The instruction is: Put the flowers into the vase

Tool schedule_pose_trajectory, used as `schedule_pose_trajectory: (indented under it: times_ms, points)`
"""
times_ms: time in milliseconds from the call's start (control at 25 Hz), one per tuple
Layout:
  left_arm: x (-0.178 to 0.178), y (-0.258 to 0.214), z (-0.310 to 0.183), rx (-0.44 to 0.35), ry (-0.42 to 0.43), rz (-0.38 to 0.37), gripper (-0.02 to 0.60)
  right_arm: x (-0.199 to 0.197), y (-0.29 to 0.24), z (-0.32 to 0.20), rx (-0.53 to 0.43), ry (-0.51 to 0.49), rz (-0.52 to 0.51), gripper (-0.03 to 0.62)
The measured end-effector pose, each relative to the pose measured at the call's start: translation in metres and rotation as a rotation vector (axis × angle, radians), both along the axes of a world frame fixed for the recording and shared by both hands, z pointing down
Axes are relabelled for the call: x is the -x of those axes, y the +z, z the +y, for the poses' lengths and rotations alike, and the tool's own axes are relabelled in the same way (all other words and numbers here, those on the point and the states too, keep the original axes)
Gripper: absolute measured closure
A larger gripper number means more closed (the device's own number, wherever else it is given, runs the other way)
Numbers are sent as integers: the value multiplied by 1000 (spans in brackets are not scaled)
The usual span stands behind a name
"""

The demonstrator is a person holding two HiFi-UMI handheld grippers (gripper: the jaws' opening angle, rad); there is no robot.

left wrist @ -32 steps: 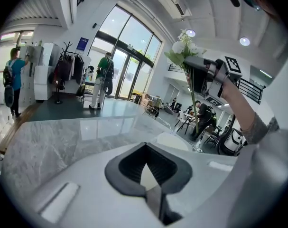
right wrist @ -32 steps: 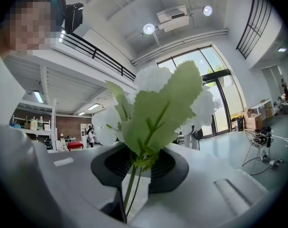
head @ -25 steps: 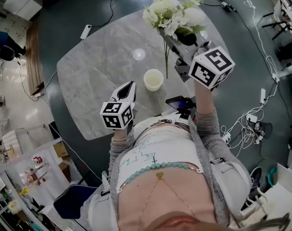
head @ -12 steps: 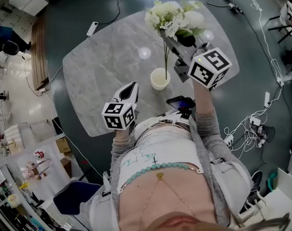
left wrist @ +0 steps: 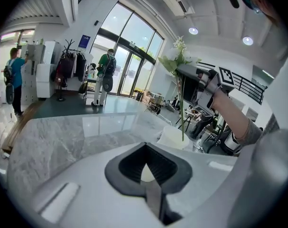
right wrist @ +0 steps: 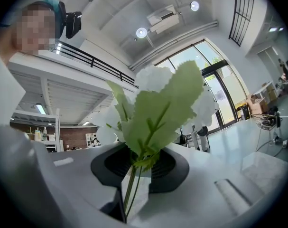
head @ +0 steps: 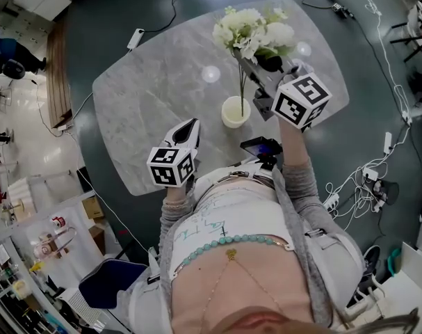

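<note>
Above the table [head: 155, 96], the right gripper [head: 258, 65] is clamped on the flowers' [head: 256, 28] stem, whose tip looks just inside the vase [head: 236, 111]. The left gripper [head: 188, 125] sits closed and empty nearby. Left to do: lower them fully and let go.

Table [head: 148, 96] glossy grey marble; vase [head: 231, 114] smooth, matt.
</note>
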State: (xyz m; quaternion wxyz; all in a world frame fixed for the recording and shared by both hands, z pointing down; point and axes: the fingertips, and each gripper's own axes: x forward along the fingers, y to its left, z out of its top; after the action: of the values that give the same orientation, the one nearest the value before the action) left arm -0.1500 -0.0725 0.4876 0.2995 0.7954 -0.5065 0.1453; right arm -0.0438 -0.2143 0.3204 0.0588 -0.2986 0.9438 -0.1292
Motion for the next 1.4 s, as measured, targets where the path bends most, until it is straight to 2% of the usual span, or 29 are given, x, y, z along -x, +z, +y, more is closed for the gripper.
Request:
schedule_pose_trajectory:
  times_ms: [360, 520, 680, 840, 1000, 1400]
  points:
    - [-2, 5, 5, 4, 37, 6, 581, 6, 25, 13, 21, 4, 20, 487]
    - [-6, 6, 6, 1, 54, -15, 581, 7, 29, 15, 27, 0, 18, 487]
    - [-13, 5, 6, 5, 66, 14, 580, 14, 31, 18, 5, -20, 31, 487]
    - [-17, 7, 8, 5, 87, -25, 581, 15, 40, 24, -5, -20, 41, 487]
    - [-17, 8, 6, 8, 87, -26, 580, 17, 48, 26, -10, -27, 51, 487]
    - [-17, 9, 5, 12, 80, -21, 580, 28, 76, 40, -26, -56, 177, 482]
